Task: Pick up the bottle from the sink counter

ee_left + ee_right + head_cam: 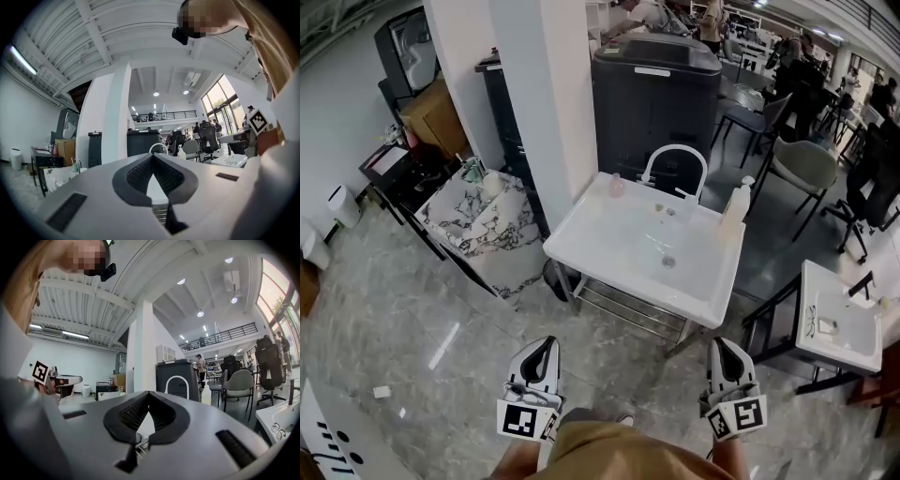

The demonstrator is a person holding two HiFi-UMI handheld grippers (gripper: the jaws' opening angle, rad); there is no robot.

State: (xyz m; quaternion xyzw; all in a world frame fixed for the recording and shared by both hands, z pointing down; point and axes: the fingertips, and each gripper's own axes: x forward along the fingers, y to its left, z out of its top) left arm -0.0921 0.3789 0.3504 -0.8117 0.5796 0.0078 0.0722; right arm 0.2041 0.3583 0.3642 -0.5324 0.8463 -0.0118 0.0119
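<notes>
**Head view.** The left gripper (546, 343) and right gripper (722, 343) sit at the bottom of the frame, just above the person's tan clothing. Both have their jaws together and nothing in them.

The sink (581, 239) stands mid-frame, well apart from both grippers, on a grey marbled floor (412, 319). The bottle (736, 202) is white with a pump top. It stands upright on the sink's far right corner, right of the tap (675, 161). A small pink item (617, 186) sits left of the tap.

The step in hand looks like the approach. The right gripper seems the better choice, since the bottle is on its side. The jaws should be spread before the reach, then brought level around the body below the pump, clear of the tap.

A dark cabinet (656, 94) stands behind the sink and a white pillar (544, 94) rises at upper left. A chair (806, 167) is at upper right, and a second sink (839, 323) is at the right edge.

**Left gripper view.** The left gripper (152, 155) has its pads meeting tip to tip at lower centre, empty. Past them, far off, are the tap (158, 147) and the bottle (181, 152).

**Right gripper view.** The right gripper (149, 393) is likewise closed and empty. The tap (177, 380) and bottle (206, 393) show small, right of centre, in a tall white hall with a mezzanine.
</notes>
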